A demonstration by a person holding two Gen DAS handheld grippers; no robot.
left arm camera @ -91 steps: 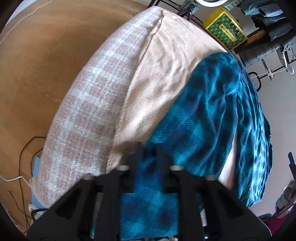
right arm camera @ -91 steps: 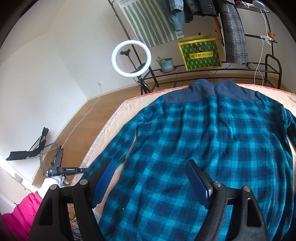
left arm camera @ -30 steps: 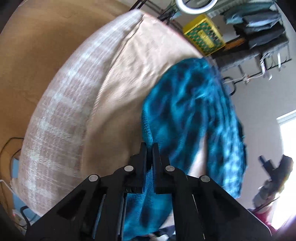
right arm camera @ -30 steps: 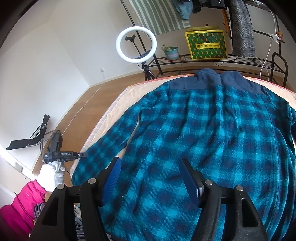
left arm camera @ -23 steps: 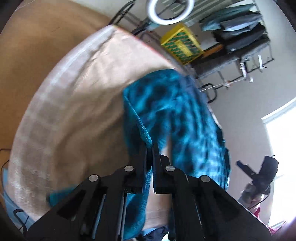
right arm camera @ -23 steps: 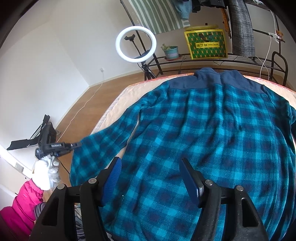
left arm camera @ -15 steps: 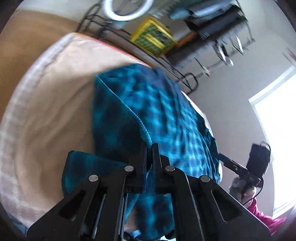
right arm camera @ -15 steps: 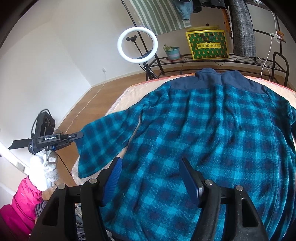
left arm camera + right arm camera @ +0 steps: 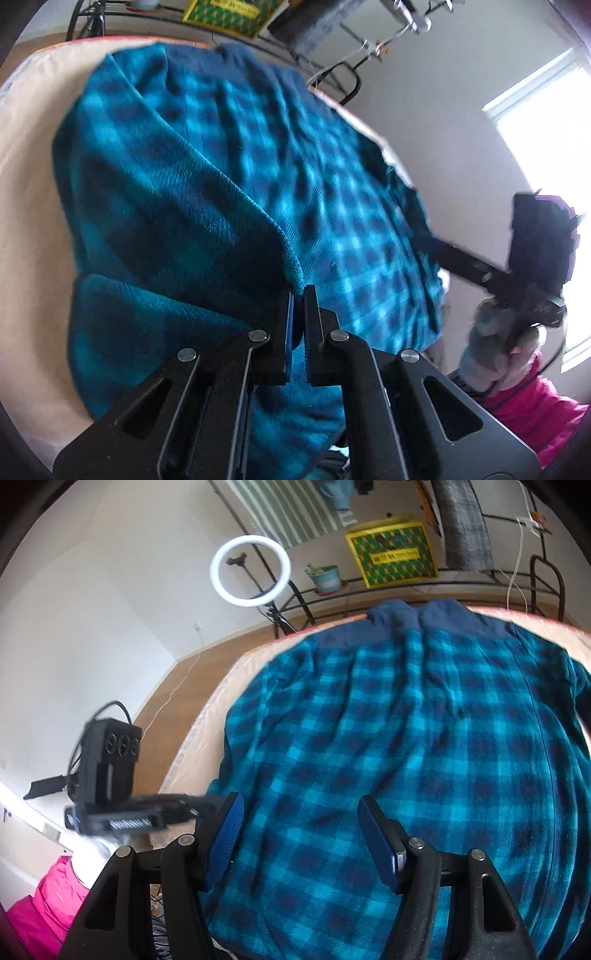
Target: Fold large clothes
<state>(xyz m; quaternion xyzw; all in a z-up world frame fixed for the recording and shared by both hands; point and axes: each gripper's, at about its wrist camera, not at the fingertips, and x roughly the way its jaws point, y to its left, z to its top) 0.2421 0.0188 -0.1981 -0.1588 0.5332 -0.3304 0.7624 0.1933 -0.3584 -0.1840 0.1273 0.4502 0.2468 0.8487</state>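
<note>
Currently: sleeve-fold step judged in hand. Plaid fleece shirt lies back-up on the bed, navy collar at far end, hem nearest the cams. Left sleeve is pinched at its cuff edge and is lifted over the shirt body, seen draped in a hanging fold in left wrist view.

How to do it well (judgement):
- Cuff to be carried across the back w/ cloth kept taut enough that sleeve lays flat, not bunched.
- Fold line best kept along the side seam/shoulder, approx parallel to the shirt's long axis, so the body ends up a neat rectangle.
- Cuff to be lowered onto the fleece before release; dropping from height prob leaves a twist.
- Fleece looks thick + grippy; likely to drag on itself, so a lift-and-place is preferred over a slide.
- Body panel could be steadied by the free gripper if it starts to shift.

Grippers:
- Left gripper: jaws closed nearly all the way, thin sleeve edge clamped between the pads; cloth hangs both sides of the fingers. Also seen at left in right wrist view, blurred.
- Right gripper: jaws well apart, blue pads visible, nothing between them. Hovers over the lower back of the shirt near the hem; contact w/ cloth cannot be told from this view, no grip evident.

Bkgd: ring light on stand, yellow-green box on a low rack beyond the bed.
</note>
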